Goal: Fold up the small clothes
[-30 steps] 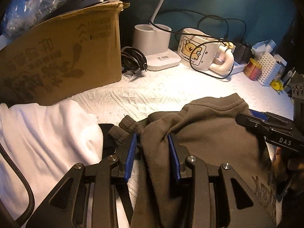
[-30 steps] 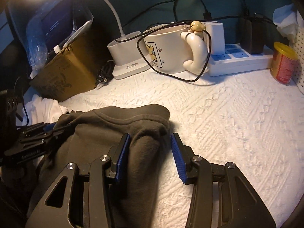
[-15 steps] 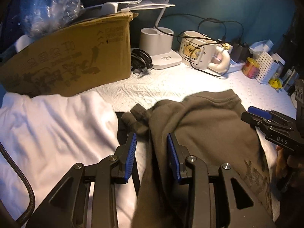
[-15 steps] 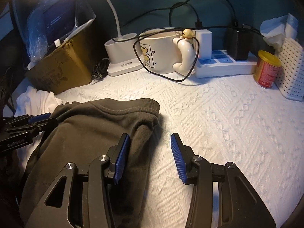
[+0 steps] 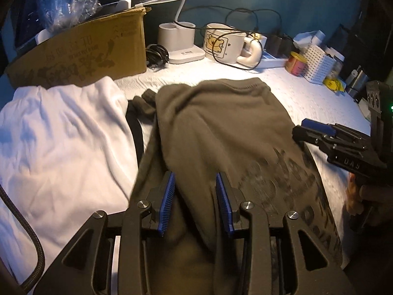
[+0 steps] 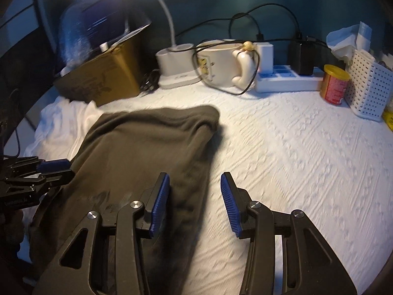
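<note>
Dark olive garment (image 5: 221,127) lies folded lengthwise on the white textured surface (image 6: 294,152), just beside a white garment (image 5: 61,135). Left tool (image 5: 195,201) is spread apart w/ cloth bunched between its pads – can't tell if it pinches, looks loose. Right tool (image 6: 195,201) is spread wide, nothing in it, straddling the garment's right edge. Risks, imo: next fold drags the loose sleeve (image 5: 143,100) out at far left, or snags the white garment underneath – both sit too close.
</note>
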`<state>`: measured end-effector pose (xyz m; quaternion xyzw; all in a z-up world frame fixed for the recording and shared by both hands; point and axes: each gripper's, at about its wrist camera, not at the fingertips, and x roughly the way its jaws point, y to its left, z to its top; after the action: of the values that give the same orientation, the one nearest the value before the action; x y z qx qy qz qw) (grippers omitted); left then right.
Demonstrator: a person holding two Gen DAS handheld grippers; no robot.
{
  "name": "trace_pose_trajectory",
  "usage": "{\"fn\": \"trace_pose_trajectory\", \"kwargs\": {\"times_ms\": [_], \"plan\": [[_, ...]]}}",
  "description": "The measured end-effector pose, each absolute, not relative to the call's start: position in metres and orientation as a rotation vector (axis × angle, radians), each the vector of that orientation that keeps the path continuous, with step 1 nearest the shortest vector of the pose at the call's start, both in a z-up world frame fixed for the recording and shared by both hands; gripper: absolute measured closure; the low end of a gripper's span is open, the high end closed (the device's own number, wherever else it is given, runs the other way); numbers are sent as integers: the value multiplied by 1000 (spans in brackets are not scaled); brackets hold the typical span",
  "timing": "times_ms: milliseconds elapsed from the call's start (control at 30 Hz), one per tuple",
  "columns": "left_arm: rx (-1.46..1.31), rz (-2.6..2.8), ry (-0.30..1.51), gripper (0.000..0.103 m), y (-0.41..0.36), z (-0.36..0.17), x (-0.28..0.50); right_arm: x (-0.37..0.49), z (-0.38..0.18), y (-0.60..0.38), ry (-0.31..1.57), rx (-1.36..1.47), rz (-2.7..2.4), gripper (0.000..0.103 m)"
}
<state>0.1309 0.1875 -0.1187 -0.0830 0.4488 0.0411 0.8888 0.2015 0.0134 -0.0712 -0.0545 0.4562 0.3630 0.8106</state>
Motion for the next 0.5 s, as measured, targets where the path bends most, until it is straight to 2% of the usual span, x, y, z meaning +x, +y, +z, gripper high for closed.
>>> {"fn": "trace_pose_trajectory", "kwargs": {"times_ms": [233, 367, 500], "plan": [[-172, 105, 967, 68, 186, -137, 119, 172, -84, 0, 1013, -136, 820, 59], [-170, 115, 955, 63, 187, -142, 113, 156, -88, -9, 1020, -143, 819, 59], [-167, 128, 943, 62, 189, -143, 108, 146, -87, -18, 1012, -145, 811, 62]]}}
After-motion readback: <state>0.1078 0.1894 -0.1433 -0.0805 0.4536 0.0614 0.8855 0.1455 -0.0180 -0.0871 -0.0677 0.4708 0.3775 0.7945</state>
